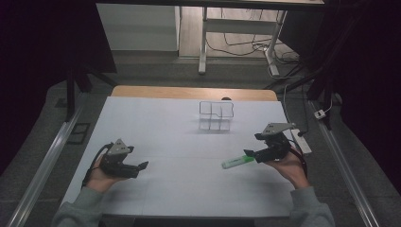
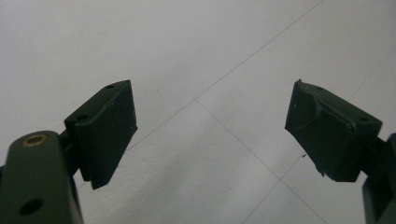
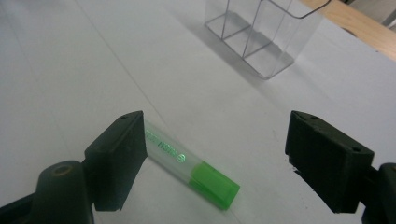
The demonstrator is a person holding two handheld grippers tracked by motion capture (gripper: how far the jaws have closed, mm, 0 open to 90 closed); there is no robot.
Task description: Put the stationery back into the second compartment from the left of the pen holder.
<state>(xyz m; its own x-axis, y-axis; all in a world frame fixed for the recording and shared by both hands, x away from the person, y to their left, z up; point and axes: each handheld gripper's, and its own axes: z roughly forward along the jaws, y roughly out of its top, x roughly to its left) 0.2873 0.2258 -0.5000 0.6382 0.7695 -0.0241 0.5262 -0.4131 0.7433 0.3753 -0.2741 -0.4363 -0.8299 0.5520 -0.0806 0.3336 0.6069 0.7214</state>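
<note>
A green highlighter [image 1: 238, 162] with a clear body and green cap lies flat on the white table sheet at the right. My right gripper [image 1: 249, 153] hovers open just behind it; in the right gripper view the highlighter [image 3: 196, 171] lies between the spread jaws, nearer the left one, with nothing touching it. A clear plastic divided organizer [image 1: 216, 115] stands at the back middle, also ahead in the right gripper view as the organizer [image 3: 261, 32]. My left gripper [image 1: 142, 165] rests open at the left over bare sheet, its jaws [image 2: 210, 135] wide apart and empty.
The white sheet [image 1: 179, 151] covers most of a wooden table whose far edge [image 1: 194, 92] shows bare. A white power strip [image 1: 301, 141] lies by the right edge. Metal rails run along both sides, and a desk frame with cables stands beyond.
</note>
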